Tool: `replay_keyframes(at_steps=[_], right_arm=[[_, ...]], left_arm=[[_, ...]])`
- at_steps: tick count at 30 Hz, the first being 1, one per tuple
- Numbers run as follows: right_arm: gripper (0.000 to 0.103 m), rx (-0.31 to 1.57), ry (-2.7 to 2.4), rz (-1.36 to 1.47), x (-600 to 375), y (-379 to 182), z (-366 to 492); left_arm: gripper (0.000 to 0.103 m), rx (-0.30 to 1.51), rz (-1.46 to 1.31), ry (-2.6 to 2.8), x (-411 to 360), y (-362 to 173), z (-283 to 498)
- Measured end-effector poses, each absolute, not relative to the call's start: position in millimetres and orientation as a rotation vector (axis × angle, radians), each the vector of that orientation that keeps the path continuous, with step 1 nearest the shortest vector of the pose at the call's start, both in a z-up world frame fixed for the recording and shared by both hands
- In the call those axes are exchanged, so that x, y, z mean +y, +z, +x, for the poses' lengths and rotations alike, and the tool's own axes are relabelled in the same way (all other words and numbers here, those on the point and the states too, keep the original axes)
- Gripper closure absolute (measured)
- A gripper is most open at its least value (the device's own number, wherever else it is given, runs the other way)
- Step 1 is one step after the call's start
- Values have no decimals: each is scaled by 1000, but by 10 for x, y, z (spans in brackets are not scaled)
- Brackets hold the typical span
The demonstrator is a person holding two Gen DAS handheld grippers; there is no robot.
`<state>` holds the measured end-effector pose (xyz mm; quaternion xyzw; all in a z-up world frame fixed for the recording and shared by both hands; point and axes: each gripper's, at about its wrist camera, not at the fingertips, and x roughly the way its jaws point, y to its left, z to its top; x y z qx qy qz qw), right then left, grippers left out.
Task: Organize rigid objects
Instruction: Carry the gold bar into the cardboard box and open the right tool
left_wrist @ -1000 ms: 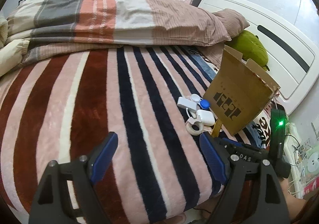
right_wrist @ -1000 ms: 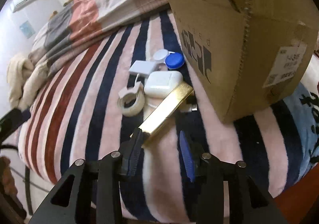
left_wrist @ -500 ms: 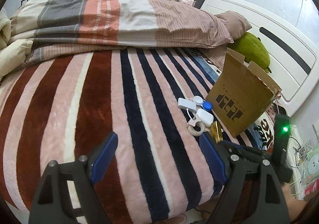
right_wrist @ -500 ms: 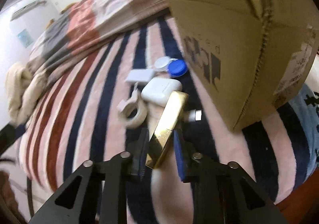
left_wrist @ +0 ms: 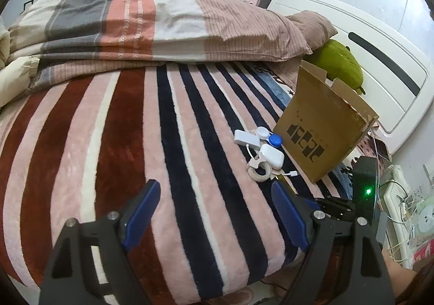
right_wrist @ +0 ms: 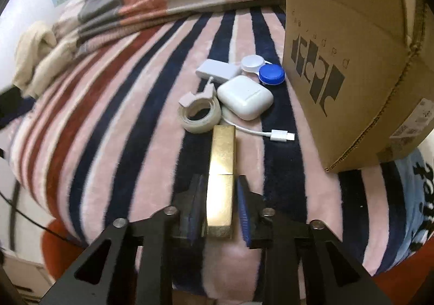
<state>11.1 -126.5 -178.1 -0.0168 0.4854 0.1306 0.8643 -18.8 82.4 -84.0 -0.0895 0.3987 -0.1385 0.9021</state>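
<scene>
My right gripper (right_wrist: 220, 202) is shut on a gold rectangular case (right_wrist: 221, 166), held lengthwise between the pads above the striped blanket. Just beyond it lie a tape roll (right_wrist: 199, 116), a white earbud case (right_wrist: 245, 100), a white cable with plug (right_wrist: 280, 135), a flat white adapter (right_wrist: 218, 70) and a white-and-blue contact lens case (right_wrist: 263, 69). An open cardboard box (right_wrist: 352, 61) stands to their right. My left gripper (left_wrist: 214, 212) is open and empty over the blanket; the pile (left_wrist: 265, 153) and box (left_wrist: 322, 126) lie ahead to its right.
A folded striped duvet (left_wrist: 152, 23) and pillow (left_wrist: 312, 25) lie along the back of the bed. A green plush (left_wrist: 341, 66) sits behind the box by the white headboard (left_wrist: 379, 61). The bed edge runs just under both grippers. My right gripper's body (left_wrist: 363, 191) shows at the lower right.
My right gripper closed on the gold case and lifted it off the pile, turning it straight between the pads. My left gripper drew back a little and stayed open.
</scene>
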Motion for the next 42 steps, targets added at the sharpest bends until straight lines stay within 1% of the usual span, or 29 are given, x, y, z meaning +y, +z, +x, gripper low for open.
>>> replay_keyframes(at_steps=[4, 9, 11, 13, 14, 15, 16, 18, 19, 23, 26, 31, 33, 36, 38, 40, 42], right_arm=[[90, 979, 355, -29, -1250, -1618, 57], [90, 848, 574, -68, -1064, -1024, 42], [90, 802, 638, -77, -1028, -786, 64], [90, 767, 697, -65, -1038, -543, 130], [90, 757, 714, -60, -1055, -456, 160], [90, 744, 727, -59, -1077, -377, 188], [90, 723, 736, -62, -1123, -267, 232], [90, 697, 734, -69, -1212, -139, 296], [90, 683, 727, -74, -1284, -75, 329], [90, 681, 698, -46, -1679, 65, 534], [90, 709, 667, -28, -1992, 99, 701], [90, 833, 624, 0, -2437, -9, 1060], [90, 901, 613, 10, -2573, -105, 1198], [90, 946, 603, -15, -2627, -203, 1330], [89, 976, 596, -31, -2658, -251, 1364], [89, 980, 579, -44, -2704, -276, 1379], [89, 980, 572, -58, -2723, -277, 1328]], left_arm=[[21, 818, -198, -366, 722, -746, -89], [22, 779, -190, -462, 521, -448, 133], [28, 763, -187, -503, 415, -297, 256], [40, 746, -187, -546, 308, -165, 363], [43, 739, -191, -567, 253, -100, 423], [50, 732, -196, -582, 199, -40, 485], [60, 727, -197, -596, 123, 21, 562], [67, 720, -171, -594, -42, 120, 685], [68, 717, -164, -608, -138, 165, 753], [68, 726, -124, -651, -590, 265, 1027], [68, 772, -109, -678, -920, 248, 1262], [68, 916, -60, -703, -1464, 45, 1673], [68, 952, -50, -698, -1574, -22, 1741], [68, 985, -32, -682, -1685, -96, 1802], [60, 997, -9, -652, -1728, -128, 1813], [40, 997, -11, -637, -1704, -110, 1795], [37, 978, -12, -633, -1639, -43, 1733]])
